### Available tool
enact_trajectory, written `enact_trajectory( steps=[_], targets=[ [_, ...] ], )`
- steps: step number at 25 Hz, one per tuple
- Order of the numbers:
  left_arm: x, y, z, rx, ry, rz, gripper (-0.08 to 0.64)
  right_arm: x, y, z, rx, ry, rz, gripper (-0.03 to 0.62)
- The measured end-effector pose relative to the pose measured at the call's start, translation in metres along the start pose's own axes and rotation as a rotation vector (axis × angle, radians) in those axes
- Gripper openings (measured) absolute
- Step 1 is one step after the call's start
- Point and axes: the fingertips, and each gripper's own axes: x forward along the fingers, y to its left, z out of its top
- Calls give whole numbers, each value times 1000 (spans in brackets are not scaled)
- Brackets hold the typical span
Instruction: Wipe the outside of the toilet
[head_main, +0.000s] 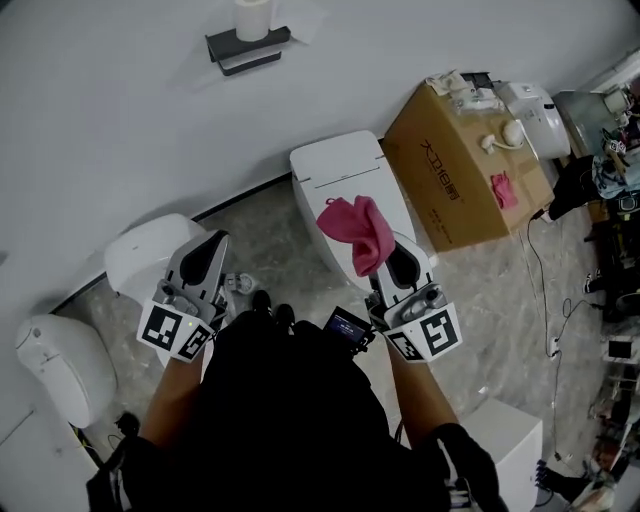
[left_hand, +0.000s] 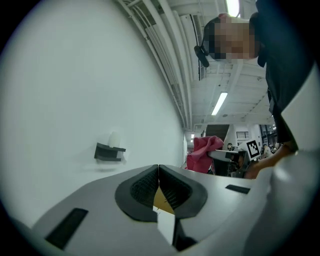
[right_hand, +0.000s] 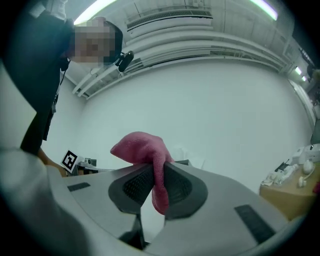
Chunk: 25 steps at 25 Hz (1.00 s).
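Standing against the wall, the toilet sits just beneath the pink cloth, a fold of which is pinched tight in the right claw; the left claw is pressed closed on nothing, off to the side. To wipe well, I would lower the cloth until its loose bulk lies flat on the porcelain, then sweep lid and flanks in overlapping strokes, fabric touching rather than jaws.

Cardboard box bears orange print — too blurred to read.
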Motion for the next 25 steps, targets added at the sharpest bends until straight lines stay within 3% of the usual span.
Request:
enact_trajectory(
  steps=[7, 15, 25],
  targets=[
    [-19, -15, 1, 26, -11, 24, 14, -26, 7, -30, 35, 40, -27, 71],
    [-47, -44, -43, 34, 61, 46, 14, -47, 29, -33, 51, 47, -17, 71],
    [-128, -130, -69, 13, 76, 50, 14, -140, 97, -21, 6, 62, -36, 71]
  ],
)
